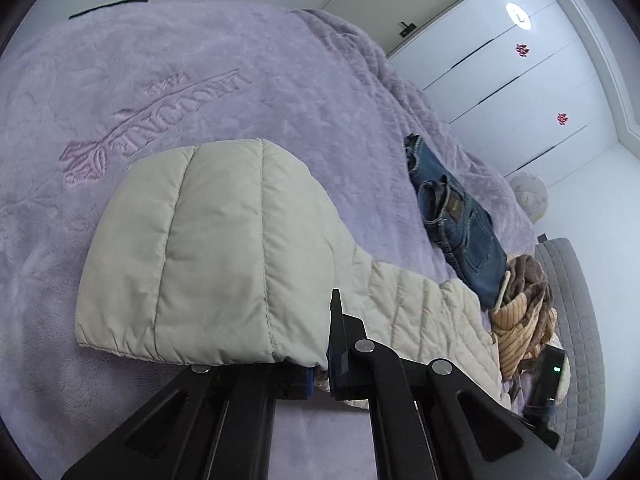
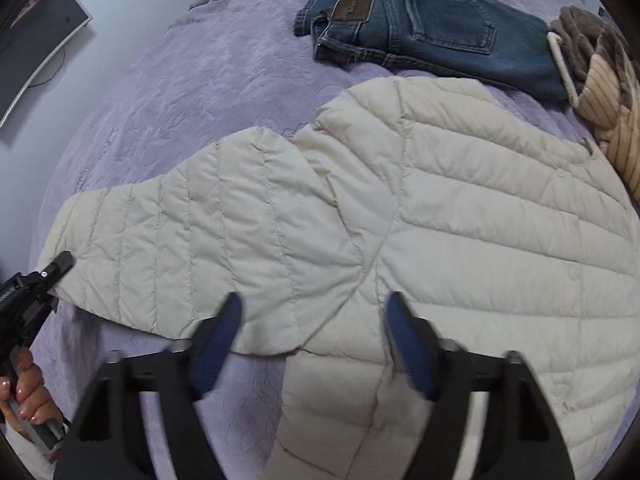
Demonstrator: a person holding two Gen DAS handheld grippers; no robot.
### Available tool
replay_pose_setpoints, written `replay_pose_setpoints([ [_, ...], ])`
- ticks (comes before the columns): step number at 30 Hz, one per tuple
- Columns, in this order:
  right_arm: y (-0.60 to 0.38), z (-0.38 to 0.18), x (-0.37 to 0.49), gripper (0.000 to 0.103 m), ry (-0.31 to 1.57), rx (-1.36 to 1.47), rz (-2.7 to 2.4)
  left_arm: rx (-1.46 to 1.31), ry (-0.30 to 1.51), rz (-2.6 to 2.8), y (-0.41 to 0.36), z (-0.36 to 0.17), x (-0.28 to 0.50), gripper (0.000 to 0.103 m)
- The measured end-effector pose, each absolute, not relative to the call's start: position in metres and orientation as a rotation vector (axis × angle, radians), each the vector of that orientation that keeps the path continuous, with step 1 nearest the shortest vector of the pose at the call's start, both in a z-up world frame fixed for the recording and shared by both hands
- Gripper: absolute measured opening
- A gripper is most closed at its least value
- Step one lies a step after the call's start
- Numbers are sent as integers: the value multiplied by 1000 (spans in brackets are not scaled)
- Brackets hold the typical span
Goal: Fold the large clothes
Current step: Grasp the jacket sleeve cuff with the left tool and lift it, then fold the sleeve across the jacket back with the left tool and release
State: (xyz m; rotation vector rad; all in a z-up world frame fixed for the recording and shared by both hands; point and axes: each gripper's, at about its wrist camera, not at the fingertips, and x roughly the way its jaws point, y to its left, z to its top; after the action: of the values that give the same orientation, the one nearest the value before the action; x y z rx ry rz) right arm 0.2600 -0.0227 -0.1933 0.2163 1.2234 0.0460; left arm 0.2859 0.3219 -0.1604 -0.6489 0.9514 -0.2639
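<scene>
Jacket (image 2: 460,220) lies flat on the bed (image 2: 200,92), sleeve out left. Left gripper (image 1: 320,376) clamped on the sleeve cuff (image 1: 208,248), pads mostly hidden under fabric. Right gripper (image 2: 312,340) half-open over the armpit, gripping nothing. Jeans (image 2: 432,32) and a brown garment (image 2: 600,80) lie beyond, the latter cut off.

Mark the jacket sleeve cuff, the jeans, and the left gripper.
jacket sleeve cuff (image 1: 200,344), left wrist view, hem edge.
jeans (image 2: 440,28), right wrist view, back pocket.
left gripper (image 2: 60,262), right wrist view, fingertips at the cuff.
</scene>
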Motion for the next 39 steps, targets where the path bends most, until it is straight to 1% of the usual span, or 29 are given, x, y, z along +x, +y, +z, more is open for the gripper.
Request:
replay_pose_setpoints([
  [1,-22,-203,266,26,1246,234,60,-635,934,-278,318,-151,284,6],
  [2,-22,-211,269,24,1256,253,67,-621,918,-292,312,-142,282,6],
  [4,-20,-222,273,21,1251,268,91,-589,893,-325,295,-125,283,6],
  [9,-16,-244,276,21,1257,279,131,-488,852,-457,225,-86,280,6],
  [12,-34,-239,273,21,1253,369,193,-420,858,-558,165,-72,280,6],
  [15,-73,-219,253,21,1211,451,187,-321,891,-634,94,-70,276,6],
  [18,-132,-199,220,21,1161,479,88,-210,953,-727,19,-82,267,6],
  [20,-175,-187,192,21,1135,442,-38,-103,1007,-768,-32,-98,259,6],
  [22,-219,-180,163,21,1119,417,-157,42,1044,-780,-83,-117,246,6],
  [25,-280,-179,116,21,1117,445,-294,269,1053,-774,-145,-147,221,6],
  [29,-336,-191,66,21,1134,530,-405,490,1036,-739,-189,-180,191,6],
  [34,-362,-202,43,21,1104,619,-433,635,985,-683,-210,-193,170,6],
  [35,-366,-202,40,21,1097,635,-430,645,982,-676,-212,-193,169,19],
  [36,-367,-202,38,21,1093,647,-429,642,988,-683,-214,-193,171,56],
  [38,-368,-201,34,21,1086,656,-422,622,966,-668,-213,-187,172,96],
  [39,-370,-200,34,21,1084,658,-419,619,941,-667,-214,-184,171,97],
])
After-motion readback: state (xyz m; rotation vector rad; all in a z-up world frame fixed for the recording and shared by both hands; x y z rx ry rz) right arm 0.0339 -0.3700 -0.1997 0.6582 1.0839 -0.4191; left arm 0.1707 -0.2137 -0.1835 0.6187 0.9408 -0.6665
